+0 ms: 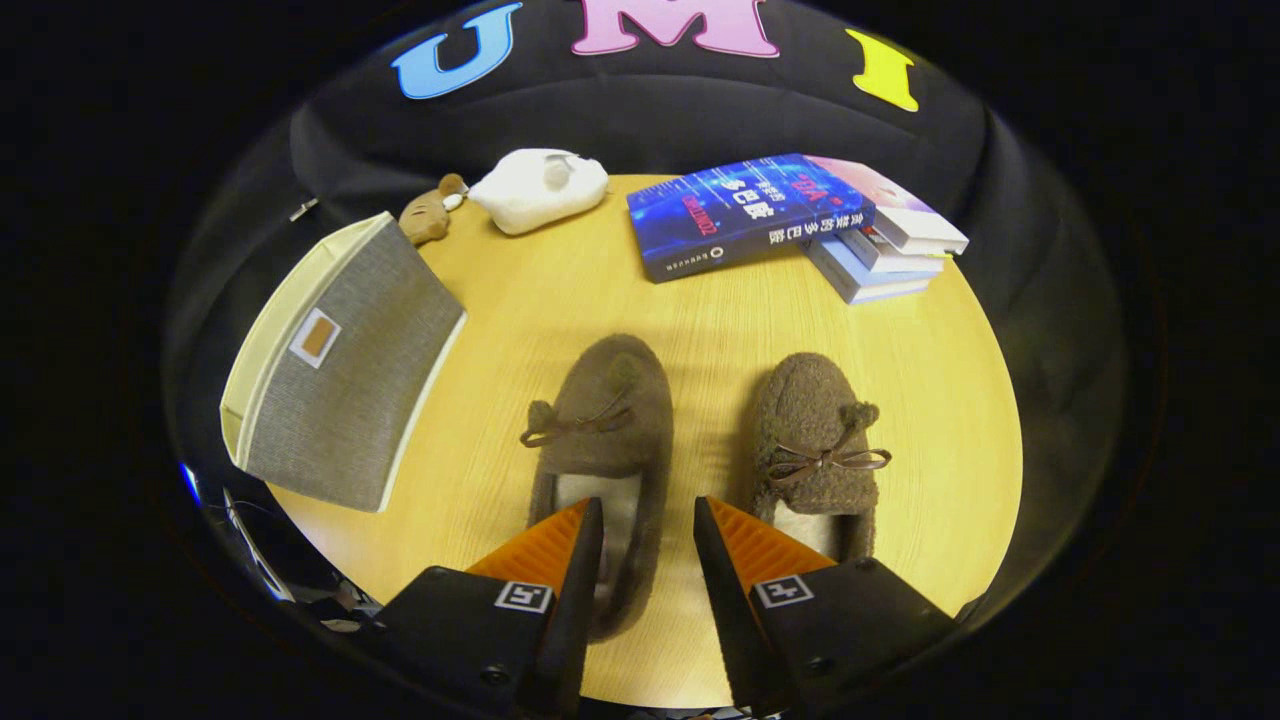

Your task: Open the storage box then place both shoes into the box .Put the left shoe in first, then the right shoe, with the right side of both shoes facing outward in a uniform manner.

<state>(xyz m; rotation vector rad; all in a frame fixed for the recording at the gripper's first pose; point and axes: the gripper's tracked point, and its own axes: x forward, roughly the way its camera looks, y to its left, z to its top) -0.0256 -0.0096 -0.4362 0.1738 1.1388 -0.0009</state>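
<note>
Two brown fuzzy slippers with small bows lie side by side on the round wooden table [900, 340], toes pointing away from me. The left shoe [605, 430] has its heel opening partly behind my left finger; the right shoe [815, 440] lies just ahead of my right finger. My gripper [648, 512] hovers over the heels, open, with the right wall of the left shoe's heel showing in the gap and nothing pressed between the fingers. The grey fabric storage box [335, 365] with cream trim stands to the left of the shoes, its lid closed.
A stack of books [790, 215] lies beyond the shoes at the back right. A white plush toy [540, 188] and a small brown plush [428, 215] rest at the back, near the box's far corner. Bare wood lies between the shoes and the books.
</note>
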